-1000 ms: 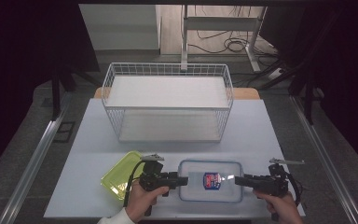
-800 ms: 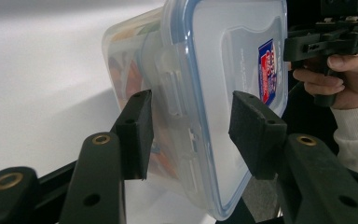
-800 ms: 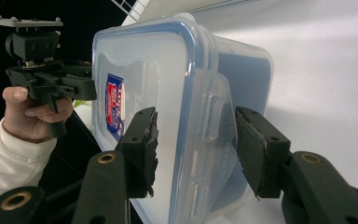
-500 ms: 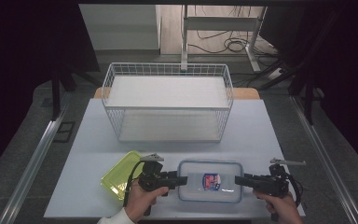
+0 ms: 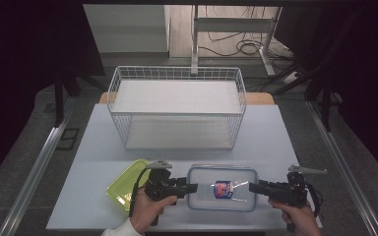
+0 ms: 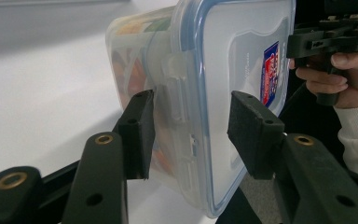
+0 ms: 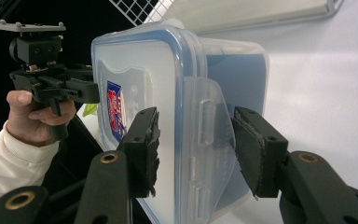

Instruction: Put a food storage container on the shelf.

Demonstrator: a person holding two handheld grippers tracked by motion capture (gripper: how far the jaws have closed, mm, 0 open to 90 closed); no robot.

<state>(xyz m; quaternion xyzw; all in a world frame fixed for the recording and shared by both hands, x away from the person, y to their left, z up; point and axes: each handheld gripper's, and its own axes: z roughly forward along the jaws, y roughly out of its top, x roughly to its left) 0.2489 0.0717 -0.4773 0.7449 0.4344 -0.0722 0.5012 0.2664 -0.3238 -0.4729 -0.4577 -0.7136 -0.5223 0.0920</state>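
Looking down from the high view, the biggest thing is the white table [image 5: 93,147], and at its 12 o'clock end sits a white wire basket [image 5: 177,105]. Closer in, at about 6 o'clock, there's a clear plastic container [image 5: 221,189] with a blue-rimmed lid and a small red-and-blue label [image 5: 222,189] in the middle of the lid. A lime green lid [image 5: 123,184] lies flat on the table at roughly 7 o'clock, just beside the container's left end, partly under the left hand [image 5: 150,211].

Both sets of tongs come at the container from opposite short ends. The left tongs [image 6: 191,133] are spread open around the latch flap on that end, one pad on each side of it, not clamped down as far as I can tell. The right tongs [image 7: 196,147] do the same on the other end: open, with the clear latch flap [image 7: 207,121] sitting between the pads. In the left gripper view you can see something orange and green inside the container, too blurry to name.
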